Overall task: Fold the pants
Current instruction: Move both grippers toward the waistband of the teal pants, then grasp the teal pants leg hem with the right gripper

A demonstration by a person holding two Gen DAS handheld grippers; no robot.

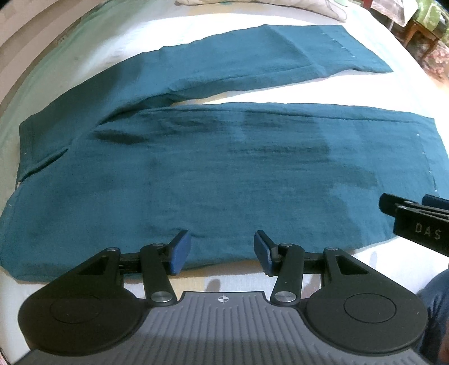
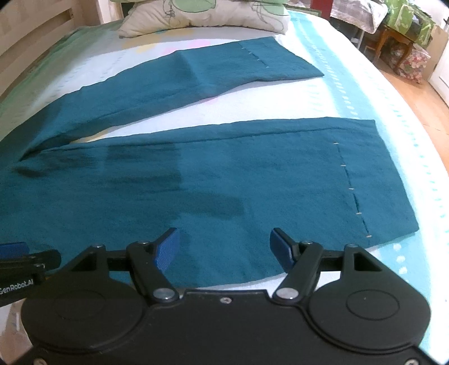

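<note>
Teal pants (image 1: 213,174) lie flat on a bed, waist at the left, both legs spread apart toward the right. The near leg (image 2: 224,182) ends in a hem with white basting stitches (image 2: 353,191); the far leg (image 2: 213,70) angles away toward the pillow. My left gripper (image 1: 222,250) hovers over the near edge of the near leg, open, with nothing between its blue pads. Further right along that same edge my right gripper (image 2: 224,247) is open wide and empty. Each gripper shows at the edge of the other's view.
The bed's sheet (image 2: 350,92) is white with turquoise dashes. A pillow (image 2: 202,16) lies at the head of the bed. To the right, past the bed's edge, are a wooden floor (image 2: 415,92) and furniture (image 2: 404,33). A dark sleeve (image 1: 437,308) shows at lower right.
</note>
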